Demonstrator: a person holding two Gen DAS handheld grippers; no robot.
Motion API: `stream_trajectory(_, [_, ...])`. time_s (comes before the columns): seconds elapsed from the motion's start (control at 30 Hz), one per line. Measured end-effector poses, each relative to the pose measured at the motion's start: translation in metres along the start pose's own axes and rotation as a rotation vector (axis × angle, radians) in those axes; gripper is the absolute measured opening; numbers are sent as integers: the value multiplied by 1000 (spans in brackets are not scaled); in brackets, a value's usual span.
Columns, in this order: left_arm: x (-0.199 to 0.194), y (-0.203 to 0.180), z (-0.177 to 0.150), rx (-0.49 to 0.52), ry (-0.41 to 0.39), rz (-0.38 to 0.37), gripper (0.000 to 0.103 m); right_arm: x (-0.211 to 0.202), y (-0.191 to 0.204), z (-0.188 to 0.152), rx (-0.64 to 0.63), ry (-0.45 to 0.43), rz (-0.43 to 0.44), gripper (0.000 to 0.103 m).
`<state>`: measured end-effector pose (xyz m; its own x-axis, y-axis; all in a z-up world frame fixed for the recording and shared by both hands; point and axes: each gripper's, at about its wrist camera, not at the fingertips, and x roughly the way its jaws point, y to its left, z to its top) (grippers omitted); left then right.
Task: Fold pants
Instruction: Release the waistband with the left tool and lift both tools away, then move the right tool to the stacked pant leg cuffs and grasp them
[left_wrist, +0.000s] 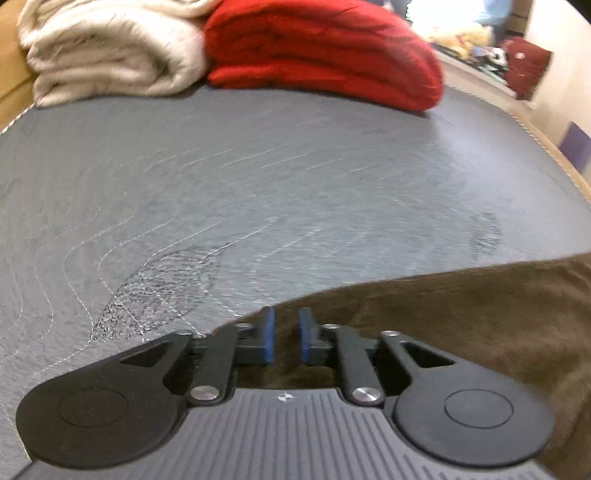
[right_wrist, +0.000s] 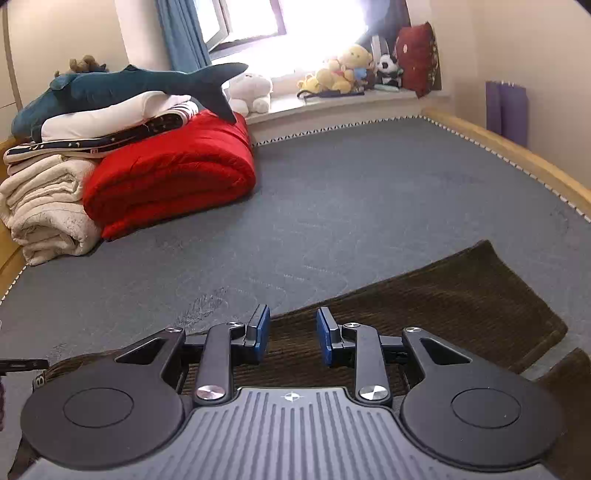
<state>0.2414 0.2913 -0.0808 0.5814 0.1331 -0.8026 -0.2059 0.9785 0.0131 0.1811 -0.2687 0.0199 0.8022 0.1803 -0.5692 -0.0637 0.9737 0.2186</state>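
grey mattress (right_wrist: 332, 206) lies open ahead; folded red quilt (right_wrist: 173, 177) blocks far left.

Brown ribbed pants (right_wrist: 424, 295); grey bedcover (right_wrist: 332, 206); red quilt (right_wrist: 173, 173); cream blanket (right_wrist: 44, 210).

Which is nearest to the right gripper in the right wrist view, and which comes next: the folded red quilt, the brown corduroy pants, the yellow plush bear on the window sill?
From the right gripper, nearest first:
1. Brown corduroy pants, directly under the fingers, stretching right.
2. Folded red quilt, farther back on the left of the grey mattress.
3. Yellow plush bear, on the window sill, beyond the bed.
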Motion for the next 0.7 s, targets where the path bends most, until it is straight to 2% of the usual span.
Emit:
stream_trajectory(0.07, [14,6,2,-16,15,-9,53,3,0,0,-13,8,0,31])
stream_trajectory(0.17, [25,7,3,6,6,6,76,5,0,0,-46,12,-10,31])
stream_trajectory(0.23, [32,4,2,28,15,12,80,7,-1,-1,-67,17,-24,31])
stream_trajectory(0.37, [41,3,-2,80,2,8,79,9,-5,-2,-63,30,-43,31])
stream_trajectory(0.4, [44,3,-3,89,10,4,77,9,-6,-2,-61,31,-48,31])
stream_trajectory(0.43, [48,3,-5,100,20,-1,68,10,-7,-1,-60,31,-52,31])
stream_trajectory(0.47, [49,2,-6,116,25,-15,51,9,-9,-2,-59,31,-57,31])
stream_trajectory(0.5, [47,-1,-7,136,21,-37,41,10,-10,-2,-56,33,-63,31])
stream_trajectory(0.57, [40,-10,-7,193,5,-26,10,11,-16,-1,-37,38,-73,31])
stream_trajectory(0.7, [18,-26,-9,285,-14,15,4,14,-33,-1,30,58,-114,31])
